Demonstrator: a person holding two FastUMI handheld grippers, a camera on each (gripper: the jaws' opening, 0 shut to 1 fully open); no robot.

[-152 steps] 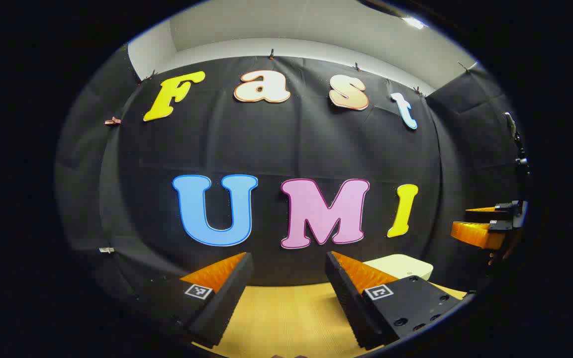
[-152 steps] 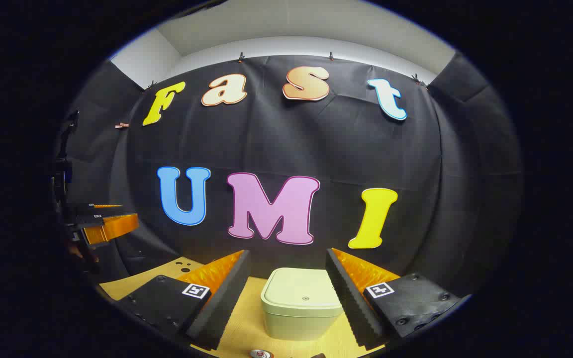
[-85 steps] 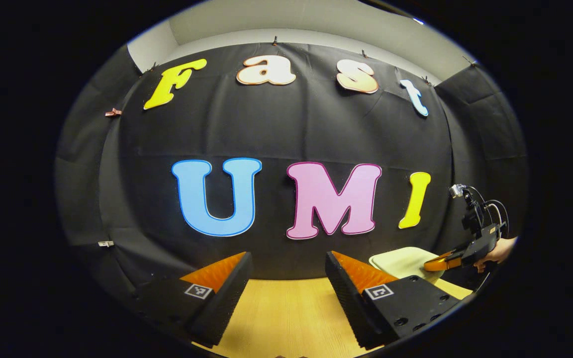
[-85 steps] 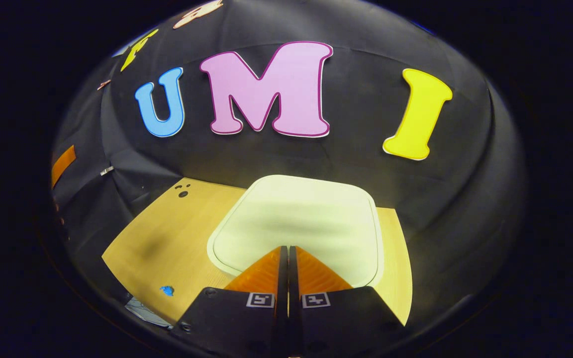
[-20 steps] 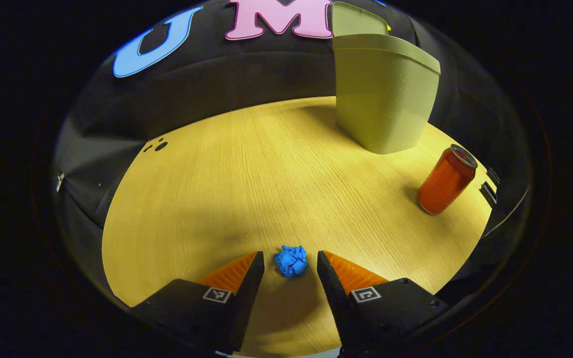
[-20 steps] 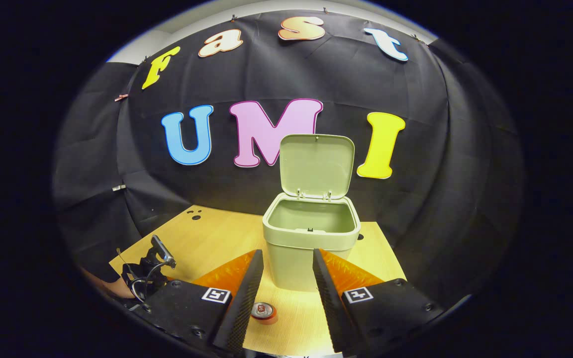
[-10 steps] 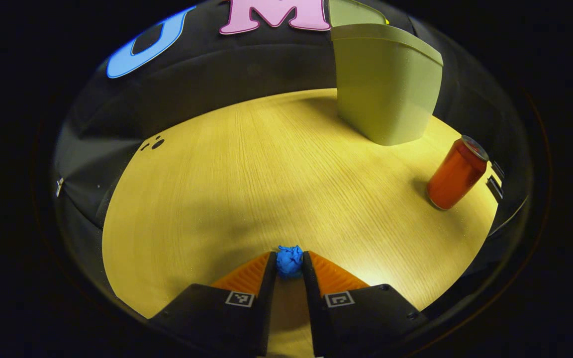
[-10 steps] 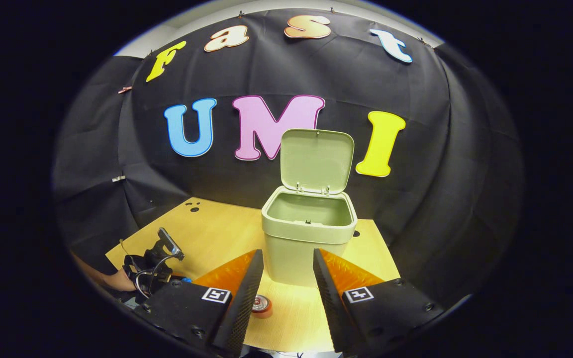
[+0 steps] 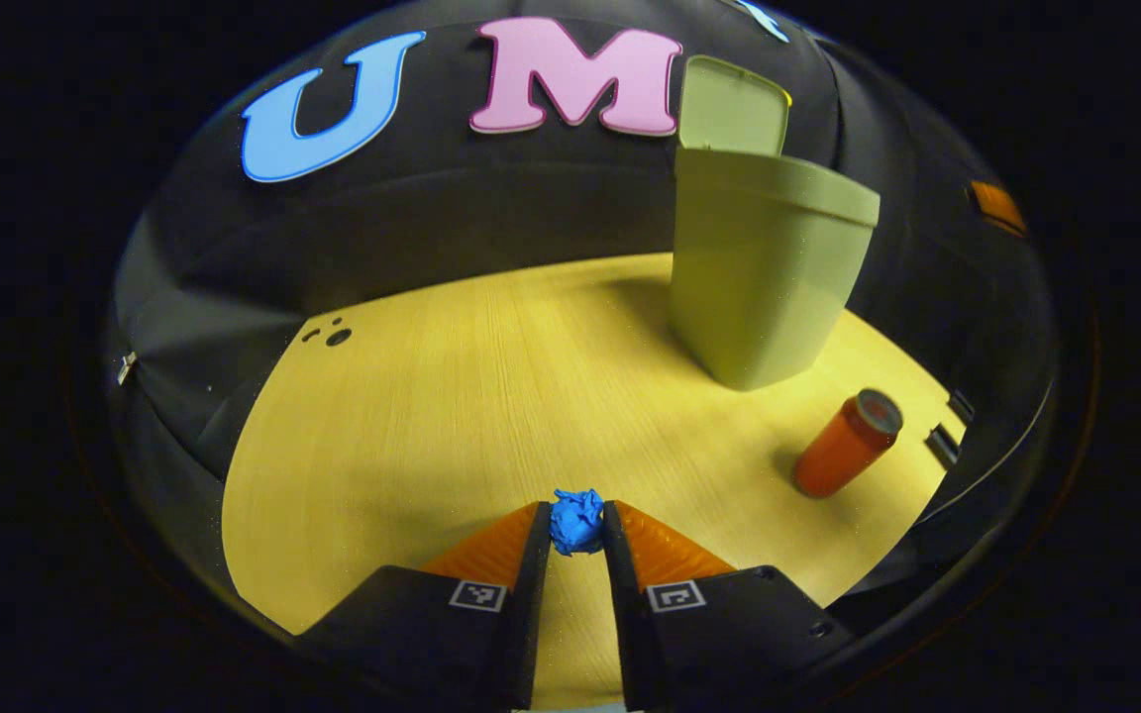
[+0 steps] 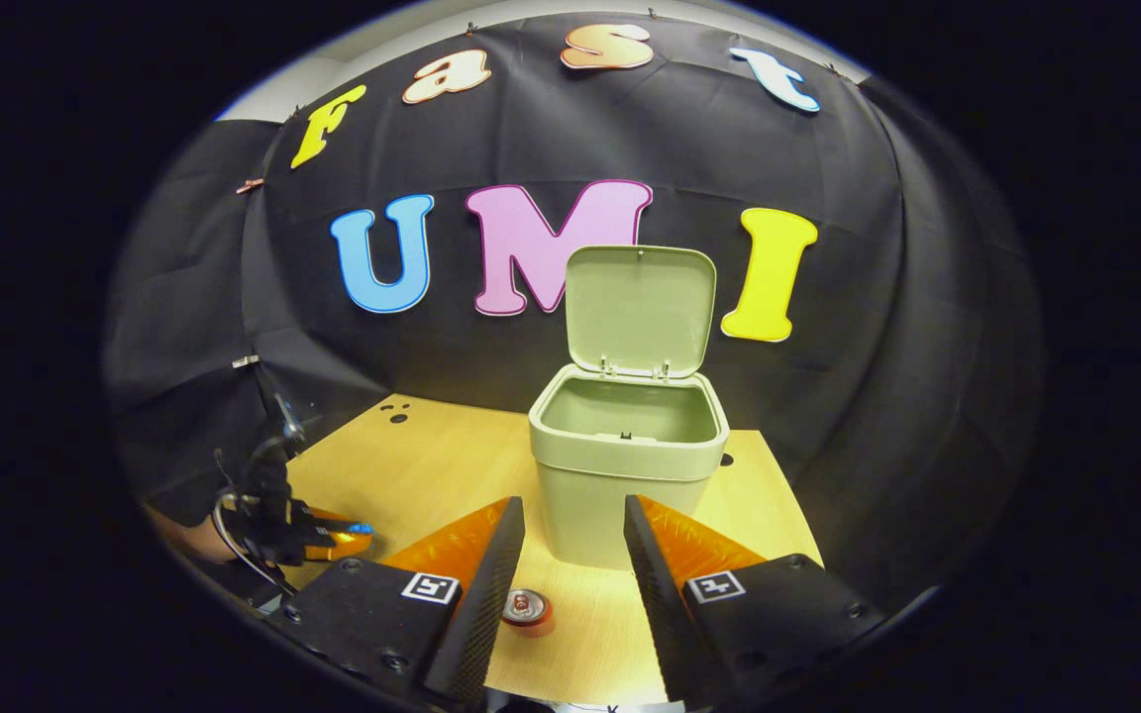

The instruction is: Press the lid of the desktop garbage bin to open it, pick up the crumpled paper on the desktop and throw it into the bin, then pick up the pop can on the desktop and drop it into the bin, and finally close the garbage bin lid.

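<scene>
Left tool (image 9: 576, 525): my fingers were pinched on the crumpled paper (image 9: 576, 521), a small blue wad gripped at the tips and held above the near edge of the worktop (image 9: 452, 396). In the right gripper view the same tool (image 10: 348, 535) showed at the near left, a blue speck at its tip, with my hand (image 10: 196, 545) behind it.

Right tool (image 10: 566, 550): my fingers stood wide apart, holding nothing, raised over the near edge of the worktop and facing the garbage bin (image 10: 627, 475).

Garbage bin: pale green, upright at the far right of the worktop, its lid (image 10: 640, 312) swung up and standing open at the back; the inside looked bare.

Pop can (image 9: 846, 444): red-orange, upright on the worktop, near the bin on its near side, well apart from the paper. In the right gripper view its top (image 10: 527, 606) showed between my right tool's fingers, below them.
</scene>
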